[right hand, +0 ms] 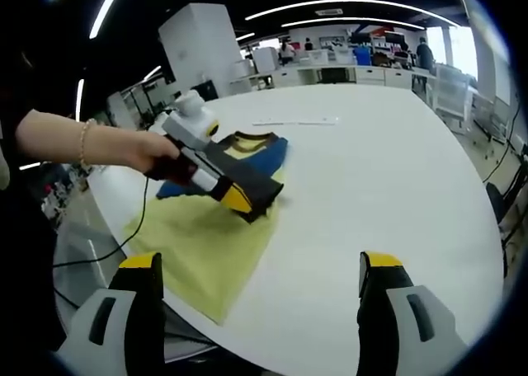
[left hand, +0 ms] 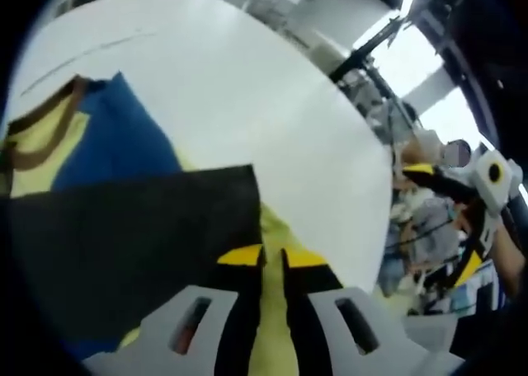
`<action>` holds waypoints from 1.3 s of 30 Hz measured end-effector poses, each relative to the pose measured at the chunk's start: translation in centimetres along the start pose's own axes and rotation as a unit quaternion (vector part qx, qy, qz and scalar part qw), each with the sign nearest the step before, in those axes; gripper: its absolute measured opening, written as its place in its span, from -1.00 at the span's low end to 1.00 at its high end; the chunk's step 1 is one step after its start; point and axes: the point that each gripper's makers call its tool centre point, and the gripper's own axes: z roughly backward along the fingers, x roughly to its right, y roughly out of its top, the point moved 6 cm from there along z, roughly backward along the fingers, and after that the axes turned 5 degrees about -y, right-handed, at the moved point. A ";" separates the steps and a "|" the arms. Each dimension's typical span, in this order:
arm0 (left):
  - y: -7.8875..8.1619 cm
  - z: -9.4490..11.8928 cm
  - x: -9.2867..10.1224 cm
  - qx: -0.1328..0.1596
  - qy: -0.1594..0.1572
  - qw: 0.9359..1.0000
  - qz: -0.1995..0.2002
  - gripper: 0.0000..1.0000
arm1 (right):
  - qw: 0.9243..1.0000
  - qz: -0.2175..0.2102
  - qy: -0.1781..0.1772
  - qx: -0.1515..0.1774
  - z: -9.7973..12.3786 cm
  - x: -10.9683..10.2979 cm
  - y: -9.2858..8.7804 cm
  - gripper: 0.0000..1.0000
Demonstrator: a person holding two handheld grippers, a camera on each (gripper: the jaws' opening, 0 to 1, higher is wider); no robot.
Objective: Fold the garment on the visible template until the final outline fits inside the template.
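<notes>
A yellow-green garment (right hand: 206,240) with a blue part (right hand: 268,152) and a brown collar (right hand: 252,137) lies spread on the white table, reaching the near left edge. A black template sheet (right hand: 262,186) rests on top of it. My left gripper (right hand: 239,201), held by a hand, sits at the sheet's front corner. In the left gripper view its jaws (left hand: 273,259) are pressed close with yellow-green cloth (left hand: 276,227) between them, and the black sheet (left hand: 124,227) lies just left. My right gripper (right hand: 261,260) hovers wide open at the near table edge, holding nothing.
The white table (right hand: 388,178) stretches bare to the right and far side. A thin pale strip (right hand: 297,122) lies beyond the garment. A cable (right hand: 136,227) hangs off the left edge. A person's arm (right hand: 74,141) reaches in from the left. Desks and shelving stand behind.
</notes>
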 end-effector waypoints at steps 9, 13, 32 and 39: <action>-0.3 3.3 -0.8 0.027 0.016 0.999 -0.004 -0.62 | 1.000 0.008 0.009 0.006 -0.2 -1.2 0.8 0.96; -0.8 5.1 -1.6 0.041 0.033 0.999 0.004 -0.46 | 1.000 0.013 0.012 0.008 -0.1 -1.6 1.0 0.96; -6.3 13.5 -2.4 0.090 0.074 0.993 -0.008 0.06 | 0.999 0.034 0.032 0.009 0.0 -4.4 1.7 0.94; -8.4 16.7 -2.2 0.109 0.093 0.989 -0.024 0.25 | 0.998 0.048 0.047 0.007 -0.5 -5.6 2.1 0.94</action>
